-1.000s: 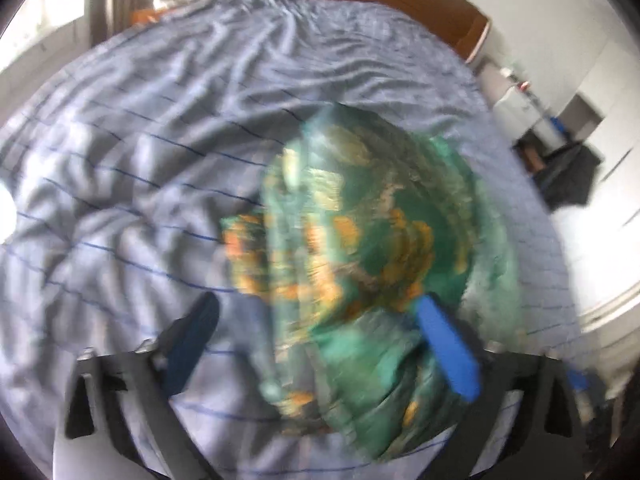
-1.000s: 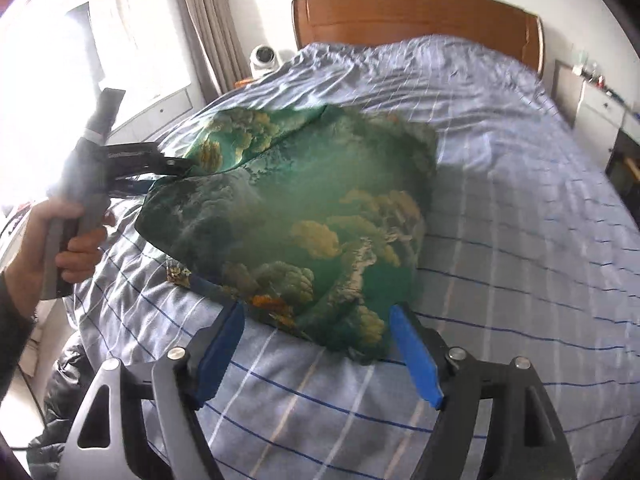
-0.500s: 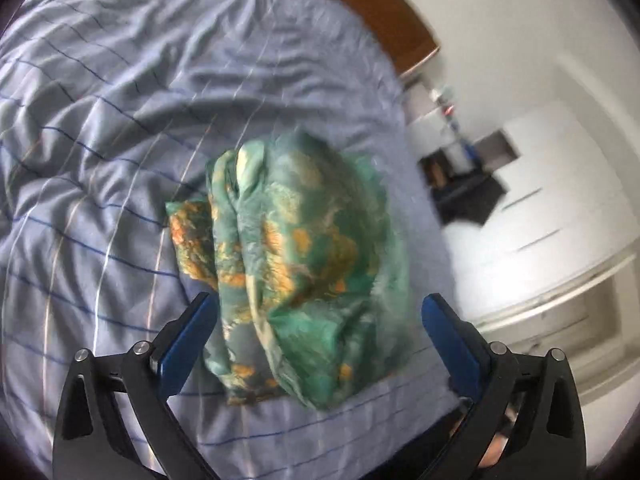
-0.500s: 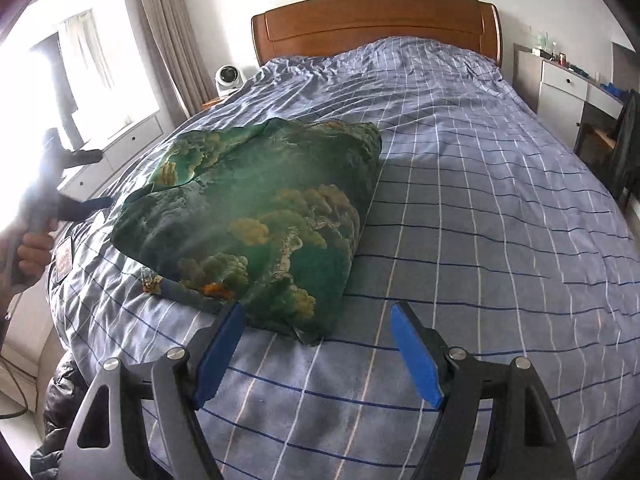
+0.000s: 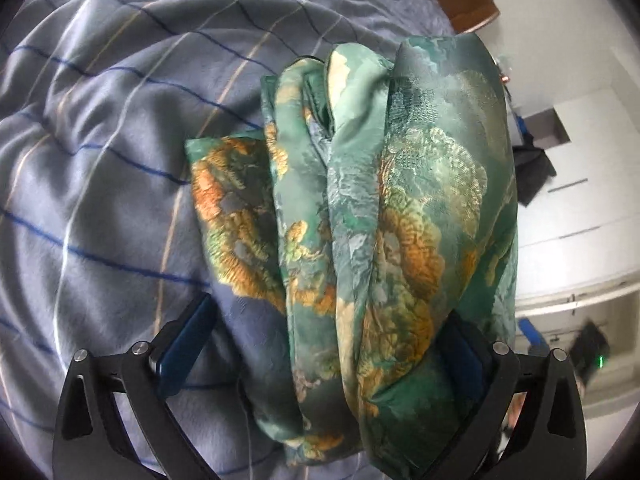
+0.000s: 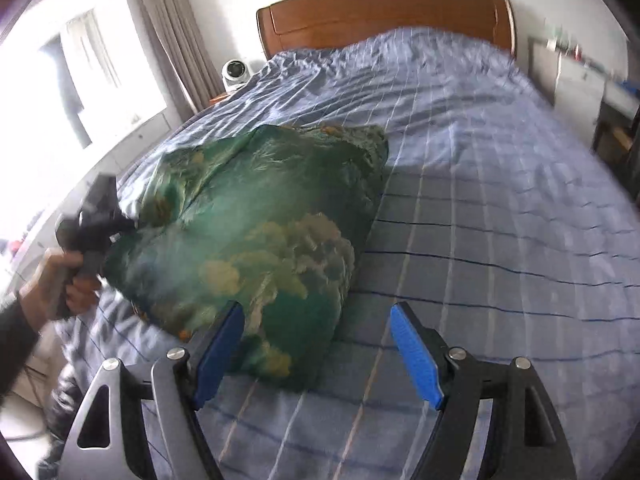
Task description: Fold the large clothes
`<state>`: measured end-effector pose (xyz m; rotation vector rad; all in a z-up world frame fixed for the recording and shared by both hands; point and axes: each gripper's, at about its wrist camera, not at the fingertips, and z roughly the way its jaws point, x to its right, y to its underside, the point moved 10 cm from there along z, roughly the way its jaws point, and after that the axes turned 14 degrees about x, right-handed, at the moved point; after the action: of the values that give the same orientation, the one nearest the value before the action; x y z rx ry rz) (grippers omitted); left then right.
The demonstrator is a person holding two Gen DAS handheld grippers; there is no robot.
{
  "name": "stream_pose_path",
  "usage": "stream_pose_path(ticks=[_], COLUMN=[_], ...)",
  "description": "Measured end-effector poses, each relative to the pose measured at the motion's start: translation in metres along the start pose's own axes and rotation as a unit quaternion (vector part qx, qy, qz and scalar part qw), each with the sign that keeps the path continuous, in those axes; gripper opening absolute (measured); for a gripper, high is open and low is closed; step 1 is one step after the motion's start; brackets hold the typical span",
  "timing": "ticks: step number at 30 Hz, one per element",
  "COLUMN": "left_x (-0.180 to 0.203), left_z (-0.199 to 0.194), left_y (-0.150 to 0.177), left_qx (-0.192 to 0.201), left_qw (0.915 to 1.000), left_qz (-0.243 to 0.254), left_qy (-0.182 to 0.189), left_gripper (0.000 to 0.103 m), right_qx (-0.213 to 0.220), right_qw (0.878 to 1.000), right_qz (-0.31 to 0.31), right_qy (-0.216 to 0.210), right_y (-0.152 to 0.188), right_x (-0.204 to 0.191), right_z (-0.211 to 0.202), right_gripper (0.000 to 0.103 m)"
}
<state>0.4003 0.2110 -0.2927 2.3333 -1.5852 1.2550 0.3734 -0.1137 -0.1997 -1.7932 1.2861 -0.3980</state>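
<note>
Left wrist view: left tool (image 5: 320,352), gaping, has dropped onto the folded green printed garment (image 5: 384,216) mid-frame on the striped bed (image 5: 100,160), cloth between unclenched pads; right tool (image 6: 316,354) wide, empty, alongside — fold apparently done.

One green satin garment with orange and gold landscape print (image 6: 256,236), folded, centre left of the right wrist view. One bed with blue-grey striped cover (image 6: 480,184). One brown wooden headboard (image 6: 384,12), top centre. One small round white device (image 6: 236,70), upper left. Two black two-finger tools: left tool (image 5: 332,364), right tool (image 6: 320,354).
</note>
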Motion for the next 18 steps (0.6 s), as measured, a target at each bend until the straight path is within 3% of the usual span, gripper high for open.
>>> stream_pose_path(ticks=[3, 9, 13, 16, 18], left_x=[0.004, -0.006, -0.004, 0.001, 0.01], left_z=[0.01, 0.027, 0.041, 0.047, 0.042], left_y=[-0.003, -0.011, -0.008, -0.007, -0.004], left_qx=[-0.009, -0.016, -0.02, -0.02, -0.009], left_qw=[0.9999, 0.9995, 0.9983, 0.9988, 0.9997], left_qz=[0.005, 0.008, -0.021, -0.027, 0.0], left_qy=[0.013, 0.027, 0.05, 0.035, 0.022], left_gripper=[0.103, 0.103, 0.103, 0.102, 0.081], right_qx=[-0.03, -0.069, -0.081, -0.088, -0.072], right_qw=[0.995, 0.962, 0.954, 0.963, 0.983], right_qz=[0.078, 0.202, 0.221, 0.188, 0.099], right_qy=[-0.061, -0.17, -0.188, -0.172, -0.138], right_y=[0.001, 0.014, 0.017, 0.015, 0.007], right_x=[0.018, 0.024, 0.017, 0.007, -0.008], right_z=[0.036, 0.093, 0.12, 0.13, 0.122], right_gripper=[0.078, 0.081, 0.093, 0.091, 0.083])
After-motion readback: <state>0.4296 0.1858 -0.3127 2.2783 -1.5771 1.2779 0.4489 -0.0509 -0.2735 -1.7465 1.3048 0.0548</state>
